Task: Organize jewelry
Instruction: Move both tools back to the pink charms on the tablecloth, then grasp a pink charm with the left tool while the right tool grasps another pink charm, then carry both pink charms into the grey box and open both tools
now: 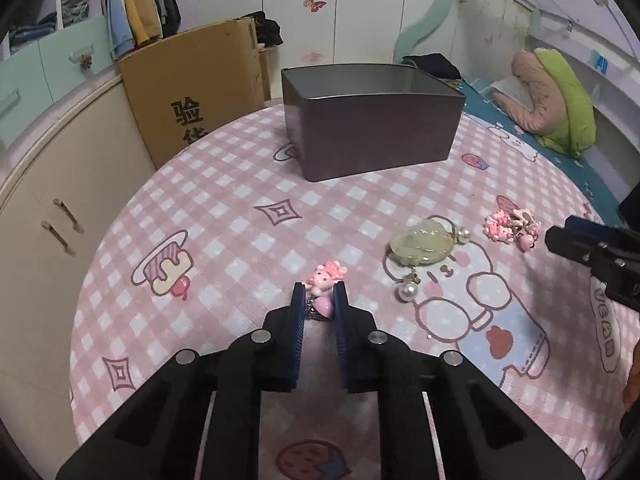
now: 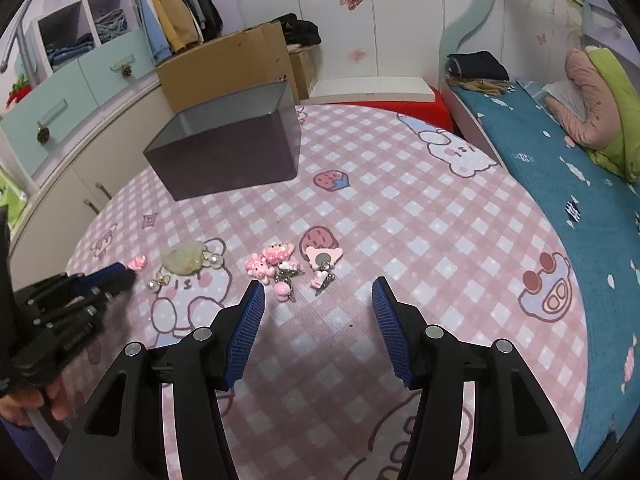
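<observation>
Left gripper (image 1: 320, 294) jaws narrow, pinching the pink charm (image 1: 325, 280) on the checked cloth (image 1: 240, 184). Right gripper (image 2: 318, 292) jaws wide, empty, near the pink jewelry cluster (image 2: 276, 266); dark box (image 2: 224, 152) far left.

The table (image 1: 248, 184) wears a soft matt cloth, finely textured, in pink and white checks. Toward its far edge the dark box (image 1: 372, 136) looks like smooth metal with a dull sheen, greyer inside. The pink charm (image 1: 325, 276) looks like glossy moulded plastic; the pale green pendant (image 1: 424, 246) is translucent and polished, with lustrous pearl beads (image 1: 405, 293). The left gripper (image 1: 320, 300) has ribbed blue pads (image 1: 341, 320) on matt black plastic fingers with shiny metal pins. The carton (image 1: 200, 80) is plain matt cardboard.
</observation>
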Demonstrator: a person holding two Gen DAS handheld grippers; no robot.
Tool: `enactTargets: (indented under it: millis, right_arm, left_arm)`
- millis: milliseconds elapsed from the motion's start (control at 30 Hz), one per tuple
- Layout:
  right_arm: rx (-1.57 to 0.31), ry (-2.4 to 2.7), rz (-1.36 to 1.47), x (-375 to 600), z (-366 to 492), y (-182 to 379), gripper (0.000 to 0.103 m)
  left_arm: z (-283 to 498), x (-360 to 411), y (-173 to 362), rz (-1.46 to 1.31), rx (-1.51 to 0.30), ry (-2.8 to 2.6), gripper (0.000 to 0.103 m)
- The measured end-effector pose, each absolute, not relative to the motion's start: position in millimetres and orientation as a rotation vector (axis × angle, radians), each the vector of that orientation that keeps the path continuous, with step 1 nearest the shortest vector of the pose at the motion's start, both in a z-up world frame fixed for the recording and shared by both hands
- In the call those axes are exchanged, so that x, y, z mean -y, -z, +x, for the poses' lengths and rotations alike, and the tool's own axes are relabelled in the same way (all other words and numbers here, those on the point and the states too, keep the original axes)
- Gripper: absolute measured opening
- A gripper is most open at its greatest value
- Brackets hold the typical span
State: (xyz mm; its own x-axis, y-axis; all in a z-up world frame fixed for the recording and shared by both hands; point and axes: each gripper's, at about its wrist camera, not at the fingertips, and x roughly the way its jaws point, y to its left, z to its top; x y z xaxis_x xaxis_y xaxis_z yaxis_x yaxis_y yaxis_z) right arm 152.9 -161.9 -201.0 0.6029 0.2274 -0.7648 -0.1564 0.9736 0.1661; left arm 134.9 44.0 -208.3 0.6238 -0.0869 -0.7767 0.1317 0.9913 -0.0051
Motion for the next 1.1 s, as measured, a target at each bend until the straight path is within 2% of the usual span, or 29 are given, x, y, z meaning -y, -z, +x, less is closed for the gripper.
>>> enactTargets:
  millis: [567, 633, 667, 767, 833, 867, 1100]
  right_arm:
    - [-0.907, -0.176, 0.029, 164, 173, 209, 0.054]
    - [-0.922, -0.186, 0.004, 158, 175, 215, 0.044]
    - [-0.914, -0.18, -0.01, 156, 175, 216, 0.044]
    - [-0.91, -0.182, -0.023, 155, 177, 217, 0.033]
    - [-0.911, -0.199, -0.025, 154, 180, 216, 0.019]
    - [-0.915, -0.213, -0.023, 154, 180, 216, 0.016]
    - [-0.892, -0.234, 0.0, 159, 177, 202, 0.016]
  left_arm:
    - [128, -62, 188, -0.066, -0.864, 0.229, 0.012]
    - [129, -61, 186, -0.071, -0.86, 0.236, 0.012]
    - [130, -60, 185, -0.076, -0.86, 0.243, 0.012]
    - [132, -59, 184, -0.082, -0.86, 0.258, 0.012]
    - [134, -60, 181, -0.093, -0.86, 0.269, 0.012]
    - [134, -60, 180, -0.098, -0.858, 0.274, 0.012]
    - [143, -59, 155, -0.148, -0.815, 0.357, 0.012]
